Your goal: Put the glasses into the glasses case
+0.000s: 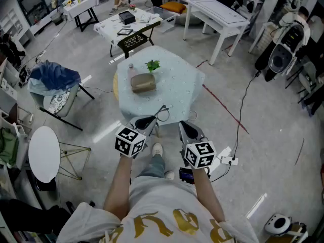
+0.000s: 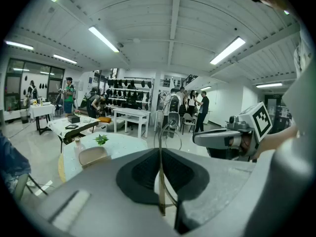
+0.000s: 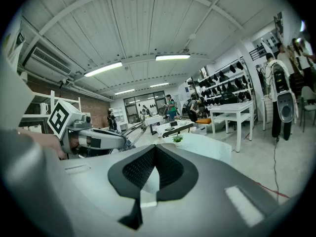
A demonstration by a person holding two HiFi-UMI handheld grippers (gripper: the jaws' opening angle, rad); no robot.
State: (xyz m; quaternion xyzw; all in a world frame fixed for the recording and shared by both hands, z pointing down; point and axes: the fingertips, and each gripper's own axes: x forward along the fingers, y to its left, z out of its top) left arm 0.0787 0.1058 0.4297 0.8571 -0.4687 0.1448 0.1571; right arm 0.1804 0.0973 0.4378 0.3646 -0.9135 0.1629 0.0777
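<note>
Table point(image 1: 174, 87) — left tool point(image 2: 160, 154) seemingly pinching glasses point(image 2: 160, 189).

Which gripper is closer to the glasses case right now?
Left. The left gripper, shut on the glasses, is at the near edge of the table, almost straight in front of the glasses case. The right gripper, shut and empty, sits further right and further back.

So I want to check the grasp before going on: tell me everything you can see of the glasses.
The glasses are thin and wire-framed, metal by the look, pale gold up close. The left gripper is shut on them, the frame pinched edge-on between its jaws, wire loops sticking out beyond. They hang by the near edge of the table, apart from the tan case. Nothing else touches them.
</note>
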